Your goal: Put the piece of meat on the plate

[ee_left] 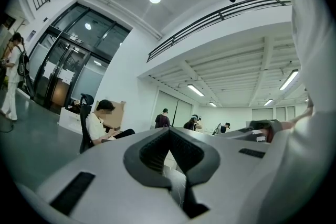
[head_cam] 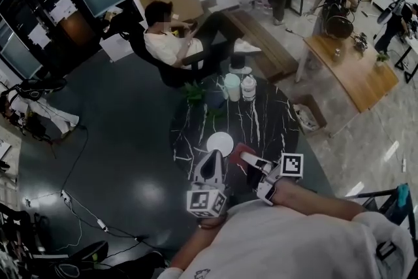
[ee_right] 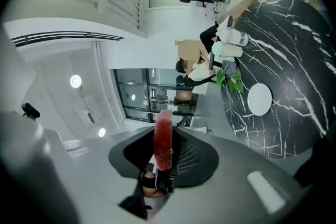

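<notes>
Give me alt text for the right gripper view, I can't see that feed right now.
The right gripper is clamped on a red piece of meat, which sticks out past the jaw tips. Beyond it, a white plate lies empty on the black marbled table.

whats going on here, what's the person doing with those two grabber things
A person is working with a hand-held gripper in each hand at a round black marble table. The right gripper is shut on a red piece of meat, which stands on edge between its jaws. The left gripper has its jaws together with nothing in them. The white plate sits empty on the table just ahead of both grippers, so the meat is not on it yet.
</notes>
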Demonstrator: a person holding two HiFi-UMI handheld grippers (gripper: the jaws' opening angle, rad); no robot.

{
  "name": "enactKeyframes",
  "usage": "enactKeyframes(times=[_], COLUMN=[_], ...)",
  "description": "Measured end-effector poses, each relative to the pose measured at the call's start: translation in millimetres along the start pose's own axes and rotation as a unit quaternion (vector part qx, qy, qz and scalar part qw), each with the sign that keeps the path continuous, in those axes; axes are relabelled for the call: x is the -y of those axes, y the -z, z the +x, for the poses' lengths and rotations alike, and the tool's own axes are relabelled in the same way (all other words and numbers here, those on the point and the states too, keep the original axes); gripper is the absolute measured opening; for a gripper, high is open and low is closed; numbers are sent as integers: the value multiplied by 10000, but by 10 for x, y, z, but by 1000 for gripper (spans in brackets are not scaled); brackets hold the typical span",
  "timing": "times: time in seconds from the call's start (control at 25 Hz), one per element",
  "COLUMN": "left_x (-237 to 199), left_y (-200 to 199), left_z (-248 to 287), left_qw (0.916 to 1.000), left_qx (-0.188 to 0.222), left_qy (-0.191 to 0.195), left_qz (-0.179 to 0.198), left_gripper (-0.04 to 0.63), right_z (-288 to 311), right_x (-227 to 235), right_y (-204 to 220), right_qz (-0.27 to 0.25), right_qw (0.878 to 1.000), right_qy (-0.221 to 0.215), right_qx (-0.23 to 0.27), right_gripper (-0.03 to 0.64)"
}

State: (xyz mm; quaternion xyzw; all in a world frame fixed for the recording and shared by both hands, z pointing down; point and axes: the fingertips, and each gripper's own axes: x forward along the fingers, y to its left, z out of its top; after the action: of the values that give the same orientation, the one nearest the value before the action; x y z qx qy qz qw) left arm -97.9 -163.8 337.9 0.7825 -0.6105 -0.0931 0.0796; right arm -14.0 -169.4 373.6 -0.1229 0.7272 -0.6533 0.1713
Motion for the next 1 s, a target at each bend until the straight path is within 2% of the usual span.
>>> enactKeyframes(times=[0.32,0.72,1.0], left_x=[-513,-1094,-1368], left_y=[22,8,-4], left_z=[284,592,735], left_qw=[9995,9980,9966], left_qx=[-80,-227,-315], left_qy=[195,493,758], left_qz=[-241,-323,-65], left_gripper=[6,6,6], right_z=[466,1067,1382], right_x=[167,264,399], right_y=[-152,-310,-315], right_qz=[-50,-7,77], right_qw=[9996,9980,9962], right_qy=[215,259,308], right_qx=[188,581,810], right_gripper=[91,91,91])
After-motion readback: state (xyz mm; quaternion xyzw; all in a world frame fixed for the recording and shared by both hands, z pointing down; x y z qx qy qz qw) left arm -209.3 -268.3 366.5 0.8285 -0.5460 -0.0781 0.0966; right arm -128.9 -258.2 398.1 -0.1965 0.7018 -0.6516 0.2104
